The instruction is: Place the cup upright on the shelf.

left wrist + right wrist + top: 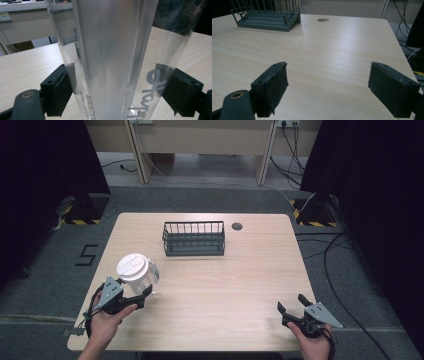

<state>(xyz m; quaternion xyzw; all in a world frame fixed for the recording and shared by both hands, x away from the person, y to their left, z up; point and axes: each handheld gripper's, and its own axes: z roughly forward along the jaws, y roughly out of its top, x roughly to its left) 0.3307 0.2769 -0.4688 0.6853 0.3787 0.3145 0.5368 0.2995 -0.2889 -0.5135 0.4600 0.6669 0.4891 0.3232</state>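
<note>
Where the left hand comes in: the left gripper (142, 292) sits near the table's (240, 290) front left corner, its jaws reaching toward the clear plastic cup (142, 275)
Left gripper's state: clenched on the clear plastic cup (112, 60), one black pad pressed to each side of its wall in the left gripper view
Cup: upright, white lid (132, 266) on top, white lettering on its clear wall; it stands close to the left edge, toward the front
Right gripper (292, 306): near the front right corner, held by the right hand (315, 345), grey three-cornered plate on top
Right gripper's state: released, jaws spread wide with bare wood between them; pads (274, 87) worn at the edges
Wire basket (194, 239): dark, standing near the middle of the far edge, well apart from both grippers
Grommet hole (237, 226): round, just right of the wire basket, by the far edge
</note>
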